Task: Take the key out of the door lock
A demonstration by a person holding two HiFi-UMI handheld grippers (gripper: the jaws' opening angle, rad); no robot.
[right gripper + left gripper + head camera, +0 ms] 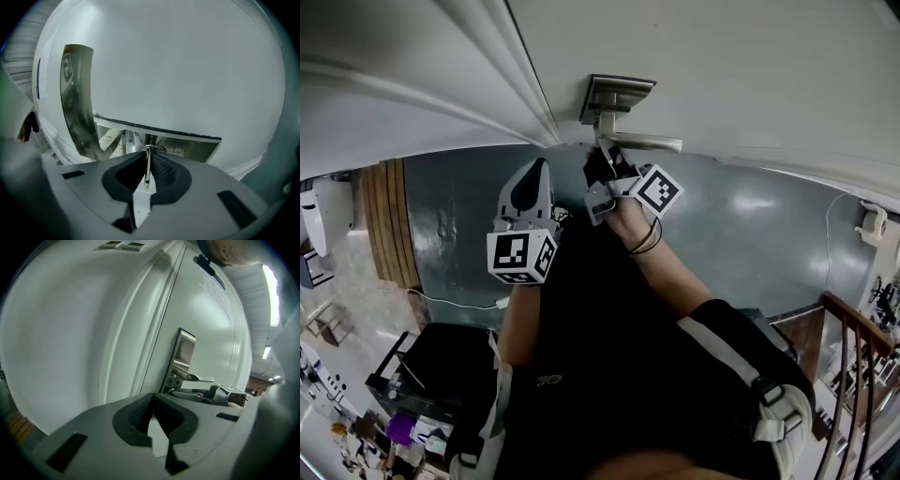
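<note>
Where the two black ribbed pads (pixel 161 171) of the right gripper (pixel 148 157) come together, we see them closed on a thin silver metal key (pixel 147 165), which shows edge-on as a narrow bright strip between them. The far end of the key reaches the door fitting just under the long silver lever handle (pixel 187 143), but we cannot tell how deep it sits in the keyhole. Beside the handle, the curved shiny steel lock plate (pixel 75 103) shows dim reflections. In the head view the right gripper is at this same fitting, with its tips just below the handle, and the person's right hand (pixel 623 217) holds it from behind, with thin dark bands (pixel 647 239) around the wrist. The left gripper (pixel 539 169) is held to the left of it, near but apart from the lock and touching nothing. In its own view its dark pads meet at the tips and nothing is between them. From there we also see the handle and the right gripper under it, further along the door. Around all this is the white panelled door (pixel 722 75), and below it lies the smooth grey-green floor (pixel 750 225).
</note>
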